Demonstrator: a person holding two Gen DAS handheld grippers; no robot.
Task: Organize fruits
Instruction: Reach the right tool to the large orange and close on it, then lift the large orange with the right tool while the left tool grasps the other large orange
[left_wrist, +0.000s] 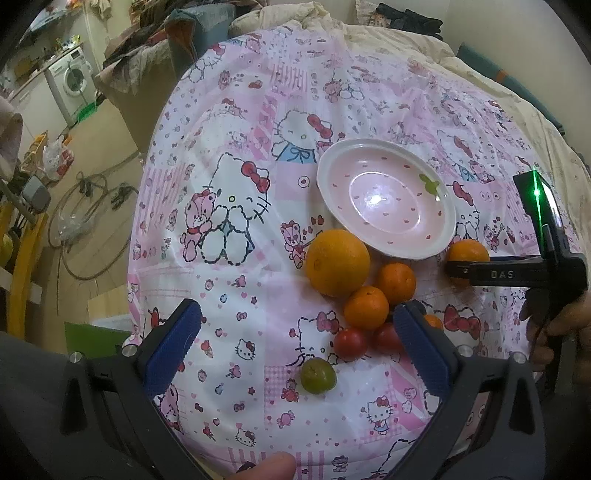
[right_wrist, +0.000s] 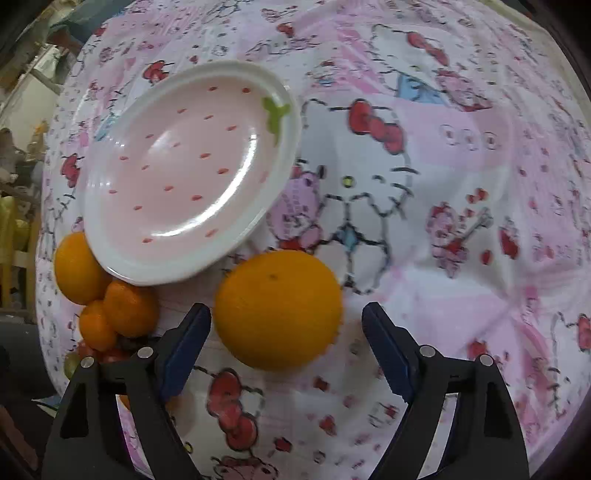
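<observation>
A pink plate (left_wrist: 436, 240) with a white rim lies empty on the Hello Kitty cloth; it also shows in the right wrist view (right_wrist: 110, 254). In front of it lie a large orange (left_wrist: 338, 262), two small mandarins (left_wrist: 396, 282) (left_wrist: 366, 307), two red tomatoes (left_wrist: 350, 343) and a green fruit (left_wrist: 318, 376). My left gripper (left_wrist: 295, 325) is open above the cloth, just short of the small fruits. My right gripper (right_wrist: 286, 325) is open with a second large orange (right_wrist: 277, 309) between its fingers, not squeezed. That orange (left_wrist: 468, 253) and the right gripper (left_wrist: 448, 266) show at the left view's right side.
The table's cloth (left_wrist: 236, 295) drops off at the left edge above a floor with hoses and a washing machine (left_wrist: 72, 83). A bed with bedding (left_wrist: 399, 40) lies behind the table. Mandarins (right_wrist: 129, 308) cluster left of the right gripper.
</observation>
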